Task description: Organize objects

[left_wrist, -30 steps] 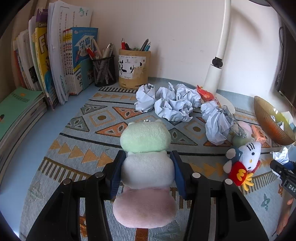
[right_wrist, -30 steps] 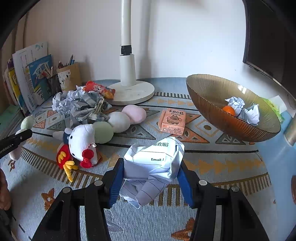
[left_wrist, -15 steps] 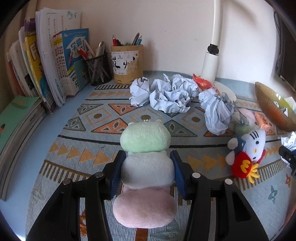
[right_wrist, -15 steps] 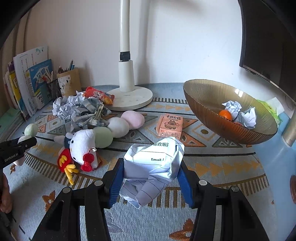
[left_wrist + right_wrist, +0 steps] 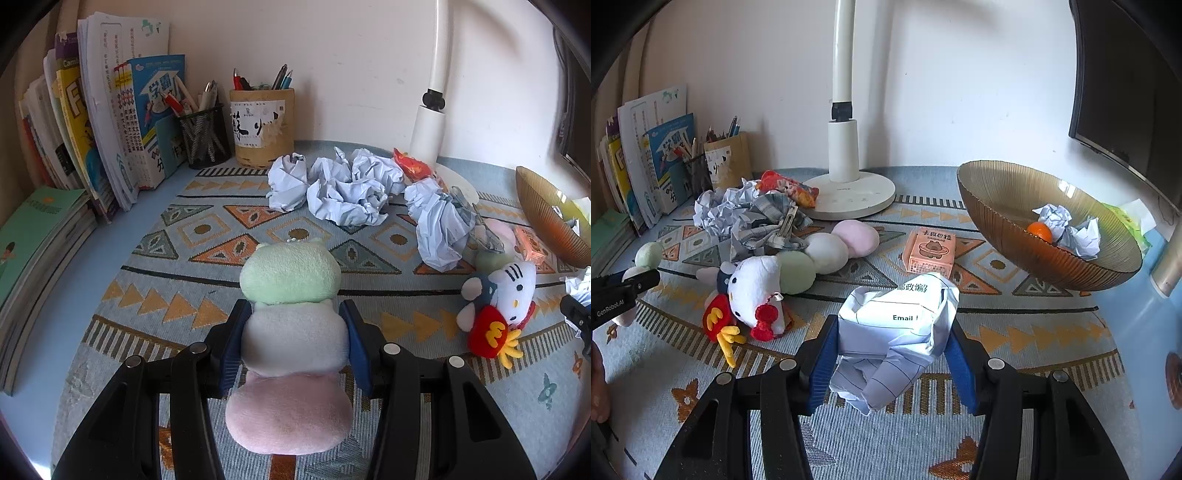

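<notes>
Left gripper (image 5: 295, 339): clamped on the white middle lobe of the soft green-white-pink plush dumpling toy (image 5: 291, 332), above the patterned mat's (image 5: 184, 236) near edge.
Right gripper (image 5: 892, 354): pinching the crumpled white printed paper ball (image 5: 897, 336).
Handling: both light, squashy; grip mid-body.

The crumpled paper (image 5: 897, 332) bore "Email" under Chinese print. The other gripper's black arm (image 5: 617, 295) read "GenRobot.AI". A yellow "M" marked the plush toy's red part (image 5: 487, 330).
</notes>
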### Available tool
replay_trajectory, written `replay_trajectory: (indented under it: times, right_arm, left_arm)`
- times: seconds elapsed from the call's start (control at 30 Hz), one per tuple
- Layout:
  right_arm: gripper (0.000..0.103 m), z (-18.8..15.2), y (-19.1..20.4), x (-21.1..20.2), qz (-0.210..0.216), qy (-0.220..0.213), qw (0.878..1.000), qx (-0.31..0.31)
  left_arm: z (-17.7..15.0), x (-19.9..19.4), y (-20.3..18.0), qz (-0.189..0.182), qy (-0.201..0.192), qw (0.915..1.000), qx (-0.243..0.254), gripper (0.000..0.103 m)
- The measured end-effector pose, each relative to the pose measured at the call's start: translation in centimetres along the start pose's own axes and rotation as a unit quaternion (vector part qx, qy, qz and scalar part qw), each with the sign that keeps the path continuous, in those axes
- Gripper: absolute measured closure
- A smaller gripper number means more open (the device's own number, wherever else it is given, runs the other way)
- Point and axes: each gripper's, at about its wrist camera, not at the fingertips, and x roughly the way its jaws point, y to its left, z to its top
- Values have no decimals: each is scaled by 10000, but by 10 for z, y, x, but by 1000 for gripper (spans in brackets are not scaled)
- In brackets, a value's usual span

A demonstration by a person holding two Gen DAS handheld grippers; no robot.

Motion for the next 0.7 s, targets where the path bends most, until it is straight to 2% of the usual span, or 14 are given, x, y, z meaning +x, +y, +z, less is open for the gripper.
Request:
replay_trajectory:
  times: [0.1,0.13,0.23,0.3,0.43,0.53,0.63,0.67,0.7]
  right_arm:
    - [49,0,-4,-3,117,-14,9999,93]
    - [49,-1,-13,-8,382,26,9989,260]
    - [49,-14,-54,-28,1087,128,9886,1032]
    - [49,-18,-92,-37,1276,167,9793,1565]
    - [49,15,-171,-62,1026,-291,9693,2215]
    - [49,51,-213,-67,734,-542,9611,2608]
    - [48,77,-239,-40,347,-336,9591,2788]
    - [45,81,-243,-33,316,-279,9592,2795]
    - [28,86,-246,-21,332,-197,9609,2740]
  left_arm:
    - [2,-2,-1,-62,32,10000,23,57]
    - [3,-5,-3,-183,170,9997,24,57]
    - [14,-42,-13,-728,-2,9973,33,57]
    - [35,-64,-34,-1123,-108,9935,167,57]
    - [88,-75,-113,-2052,-148,9776,438,57]
    - [123,-62,-199,-2684,-100,9598,814,57]
    - [142,-43,-265,-2839,-101,9536,1001,56]
    - [147,-33,-286,-2929,-55,9498,1102,53]
    - [152,-23,-303,-2988,-5,9469,1184,36]
